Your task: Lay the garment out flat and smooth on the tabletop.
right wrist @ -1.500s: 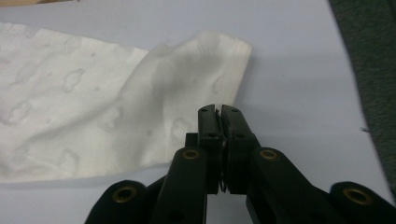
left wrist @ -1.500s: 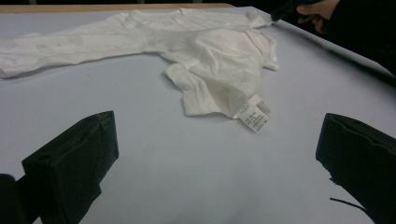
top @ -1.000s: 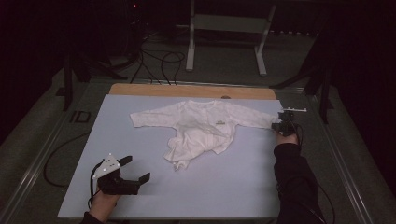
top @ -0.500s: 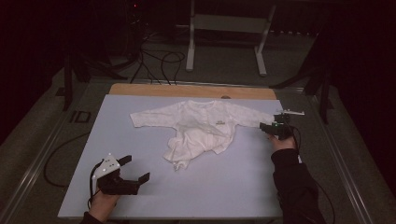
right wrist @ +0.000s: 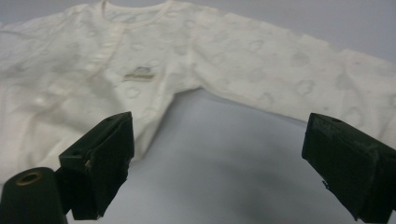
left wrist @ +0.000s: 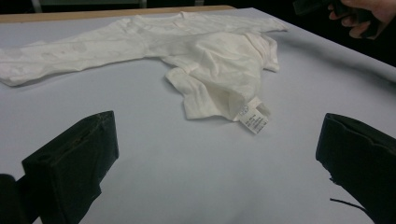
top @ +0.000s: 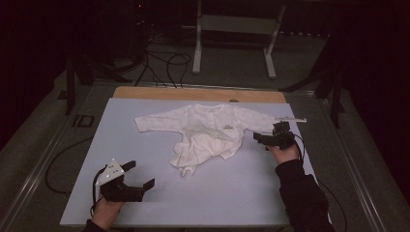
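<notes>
1. A white baby garment (top: 208,133) lies on the pale tabletop (top: 232,193), toward its far side. Its two sleeves are spread out to left and right, and its lower part is bunched and folded over toward the near edge.
2. In the left gripper view a care label (left wrist: 253,120) lies on the tabletop at the near edge of the bunched part.
3. The right gripper (top: 263,140) is held just beside the garment's right sleeve, its fingers (right wrist: 100,161) pointing toward the cloth. The jaws have just been opening and now stand wide apart. In the right gripper view bare tabletop lies between them and no cloth is gripped; the sleeve and a small chest emblem (right wrist: 139,73) lie just beyond.
4. The left gripper (top: 138,176) is at the near left of the tabletop, well apart from the garment. Its fingers (left wrist: 74,163) are spread wide and grip nothing.
5. A strip of bare wood (top: 198,93) runs along the tabletop's far edge.
</notes>
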A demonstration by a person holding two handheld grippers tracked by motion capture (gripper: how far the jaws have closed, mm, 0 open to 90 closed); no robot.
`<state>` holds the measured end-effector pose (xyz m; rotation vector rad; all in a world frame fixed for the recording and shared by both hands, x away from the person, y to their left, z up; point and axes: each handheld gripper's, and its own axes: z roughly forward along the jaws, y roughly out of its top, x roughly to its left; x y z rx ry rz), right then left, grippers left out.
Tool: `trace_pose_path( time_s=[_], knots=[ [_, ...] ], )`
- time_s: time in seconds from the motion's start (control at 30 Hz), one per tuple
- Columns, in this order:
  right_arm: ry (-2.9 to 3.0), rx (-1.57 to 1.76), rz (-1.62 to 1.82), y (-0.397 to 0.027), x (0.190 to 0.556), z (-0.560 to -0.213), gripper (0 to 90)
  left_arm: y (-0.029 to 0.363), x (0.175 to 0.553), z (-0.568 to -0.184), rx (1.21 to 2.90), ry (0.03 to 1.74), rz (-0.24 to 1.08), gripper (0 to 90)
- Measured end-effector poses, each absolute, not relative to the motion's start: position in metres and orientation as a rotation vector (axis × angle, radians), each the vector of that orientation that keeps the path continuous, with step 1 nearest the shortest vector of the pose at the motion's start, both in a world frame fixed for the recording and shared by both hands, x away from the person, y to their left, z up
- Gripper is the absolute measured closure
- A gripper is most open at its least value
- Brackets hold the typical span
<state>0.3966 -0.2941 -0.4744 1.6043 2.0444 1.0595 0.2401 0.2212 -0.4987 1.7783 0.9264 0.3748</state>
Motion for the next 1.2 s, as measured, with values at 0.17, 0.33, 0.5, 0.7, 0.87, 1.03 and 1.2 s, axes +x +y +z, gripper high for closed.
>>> trace_pose_path(
  time_s=[0.17, 0.33, 0.5, 0.7, 0.87, 1.03, 1.2],
  knots=[
    [2.091, 1.529, 1.105, -0.280, 0.383, -0.472, 9.3, 0.221, 0.240, -0.498, 1.782, 0.921, 0.377, 0.0],
    [2.122, 1.457, 1.161, -0.270, 0.366, -0.472, 9.3, 0.219, 0.238, -0.496, 1.787, 0.904, 0.390, 0.0],
    [2.161, 1.372, 1.157, -0.259, 0.343, -0.475, 9.3, 0.218, 0.237, -0.492, 1.786, 0.893, 0.399, 0.0],
    [2.167, 1.296, 1.182, -0.254, 0.315, -0.476, 9.4, 0.214, 0.236, -0.487, 1.798, 0.856, 0.405, 0.0],
    [2.199, 1.240, 1.218, -0.252, 0.297, -0.480, 9.4, 0.205, 0.238, -0.485, 1.858, 0.814, 0.383, 0.0],
    [2.230, 1.180, 1.257, -0.248, 0.281, -0.481, 9.4, 0.195, 0.243, -0.484, 1.897, 0.779, 0.350, 0.1],
    [2.253, 1.097, 1.271, -0.247, 0.268, -0.483, 9.4, 0.184, 0.250, -0.485, 1.937, 0.754, 0.313, 0.3]
  ],
)
